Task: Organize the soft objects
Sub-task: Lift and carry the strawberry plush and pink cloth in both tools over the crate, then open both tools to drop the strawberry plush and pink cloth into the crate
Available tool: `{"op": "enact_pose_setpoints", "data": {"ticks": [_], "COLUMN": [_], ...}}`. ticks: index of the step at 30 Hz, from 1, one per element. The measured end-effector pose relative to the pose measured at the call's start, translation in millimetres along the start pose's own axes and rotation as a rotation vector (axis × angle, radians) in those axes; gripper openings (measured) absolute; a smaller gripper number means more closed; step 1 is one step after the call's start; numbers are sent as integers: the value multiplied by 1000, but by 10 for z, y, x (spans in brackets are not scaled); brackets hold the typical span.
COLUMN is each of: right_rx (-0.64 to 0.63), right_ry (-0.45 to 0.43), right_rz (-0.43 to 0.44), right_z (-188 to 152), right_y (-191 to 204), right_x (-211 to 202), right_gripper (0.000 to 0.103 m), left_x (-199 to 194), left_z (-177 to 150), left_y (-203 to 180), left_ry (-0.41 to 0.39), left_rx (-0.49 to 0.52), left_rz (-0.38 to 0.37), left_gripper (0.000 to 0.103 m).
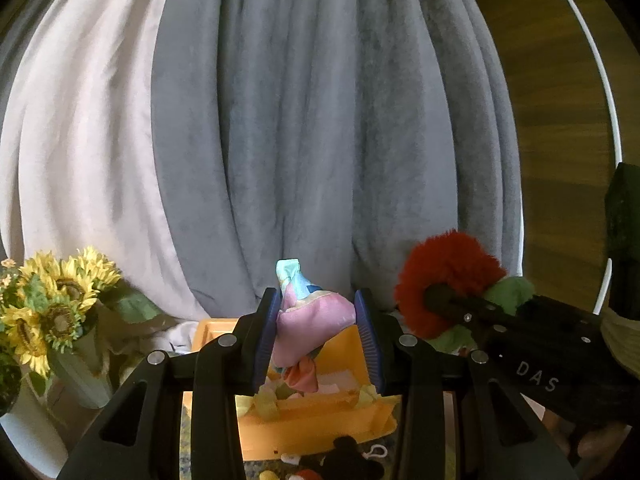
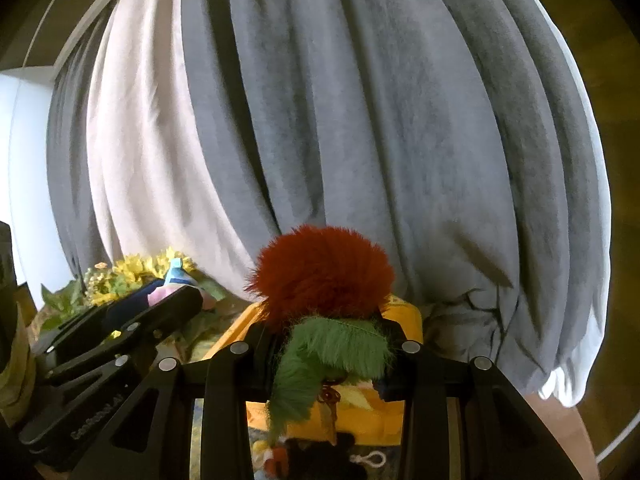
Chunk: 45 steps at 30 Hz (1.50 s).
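My left gripper (image 1: 318, 316) is shut on a pink, mint and blue soft toy (image 1: 310, 316), held above an orange bin (image 1: 320, 416). Its blue pads (image 1: 267, 336) press the toy from both sides. To its right my right gripper (image 1: 436, 296) holds a red fluffy pom-pom toy (image 1: 444, 268) with green leaves. In the right wrist view my right gripper (image 2: 326, 344) is shut on that red pom-pom toy (image 2: 324, 272), whose green furry leaf (image 2: 320, 356) hangs down over the orange bin (image 2: 404, 320). The left gripper (image 2: 176, 300) with the pink toy (image 2: 172, 280) shows at the left.
Grey and white curtains (image 1: 300, 120) hang close behind. A vase of sunflowers (image 1: 56, 312) stands at the left. Below the bin lie a black plush (image 1: 348, 460) and small toys with a white key ring (image 2: 370, 460). A white cylinder (image 1: 24, 432) stands at bottom left.
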State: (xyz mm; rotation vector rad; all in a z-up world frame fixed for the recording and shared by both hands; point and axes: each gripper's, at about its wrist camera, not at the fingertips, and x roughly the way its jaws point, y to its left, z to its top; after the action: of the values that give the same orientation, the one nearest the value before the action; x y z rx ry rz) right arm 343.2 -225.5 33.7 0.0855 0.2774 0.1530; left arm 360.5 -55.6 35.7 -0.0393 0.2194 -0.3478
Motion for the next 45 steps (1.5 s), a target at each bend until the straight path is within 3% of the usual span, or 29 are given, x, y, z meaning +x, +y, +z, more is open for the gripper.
{"op": "enact_pose_setpoints", "data": {"ticks": [12, 21, 30, 41, 45], "right_rx": [-15, -10, -8, -19, -8], "right_ry": [33, 165, 347, 509, 554], "right_rz": [3, 26, 53, 45, 48], "right_z": [125, 149, 64, -153, -203], "right_y": [-118, -263, -417, -545, -570], "right_x": [502, 1109, 1732, 2226, 2335], "right_gripper": [36, 36, 36, 37, 43], "left_x": [499, 945, 1430, 1801, 1893], "left_z": [34, 27, -127, -389, -464], "left_y": [137, 235, 311, 406, 462], "left_ry": [54, 130, 272, 467, 527], "left_rx": [5, 11, 14, 1, -28], "left_rz": [15, 4, -24, -44, -59], "left_gripper": [38, 38, 38, 39, 51]}}
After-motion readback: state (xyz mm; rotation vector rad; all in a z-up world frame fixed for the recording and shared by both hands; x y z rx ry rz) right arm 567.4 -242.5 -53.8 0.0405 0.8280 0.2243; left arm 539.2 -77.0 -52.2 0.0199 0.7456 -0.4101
